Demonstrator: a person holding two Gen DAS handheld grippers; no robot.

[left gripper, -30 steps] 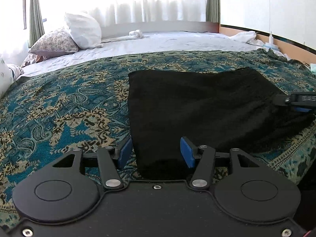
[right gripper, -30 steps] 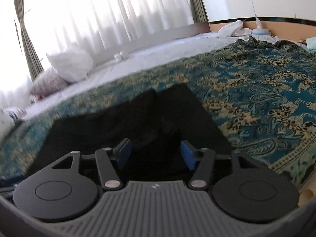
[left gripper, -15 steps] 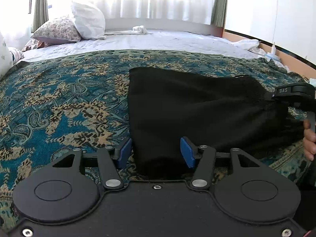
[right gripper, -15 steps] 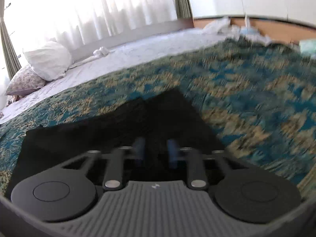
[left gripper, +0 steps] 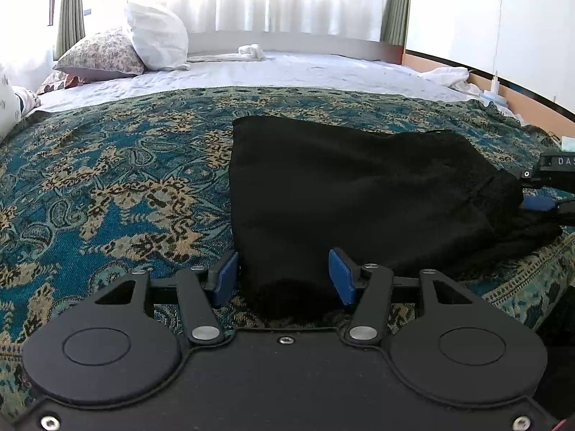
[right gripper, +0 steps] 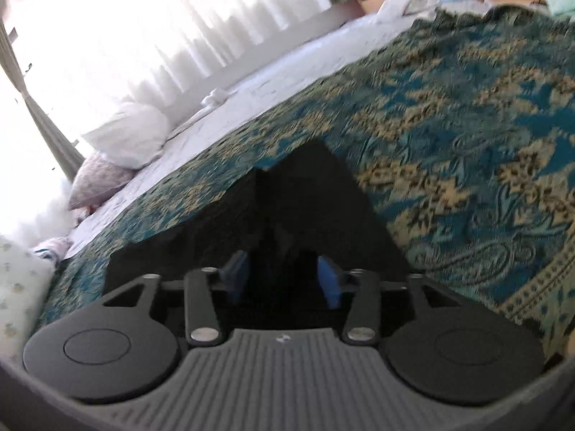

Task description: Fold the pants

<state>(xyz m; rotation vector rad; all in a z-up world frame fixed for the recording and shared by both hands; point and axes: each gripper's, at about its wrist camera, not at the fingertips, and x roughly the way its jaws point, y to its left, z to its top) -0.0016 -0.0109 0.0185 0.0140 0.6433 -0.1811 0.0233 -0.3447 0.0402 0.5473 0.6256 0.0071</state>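
One wide bed (left gripper: 323, 72) fills both views, its near half under a teal and gold patterned blanket (left gripper: 107, 186) and its far half bare white sheet. Behind it, bright curtains (left gripper: 287, 0) hang over the window. On the blanket lie the black pants (left gripper: 359, 194), folded into a broad dark slab; seen from the left wrist they sit a little right of the middle, one straight edge running away from the camera and the other end bunched toward the right.

At the head of the bed a white pillow (left gripper: 156, 37) leans against a flowered pillow (left gripper: 99, 55), and a small white cloth (left gripper: 251, 52) lies on the sheet beside them.

The left gripper (left gripper: 284, 276) sits at the near corner of the pants with its jaws about half apart. The corner of the cloth lies between the blue pads (left gripper: 341, 276), which do not press on it.

The right gripper (right gripper: 284, 280) sits at the bunched end of the pants. Its jaws have just been opening from a near-closed pinch, and they now stand well apart with dark cloth between the pads, which do not squeeze it. That view is blurred and tilted, so fine detail of the fabric cannot be made out. From the left wrist camera the right gripper shows at the right edge, touching the pants.
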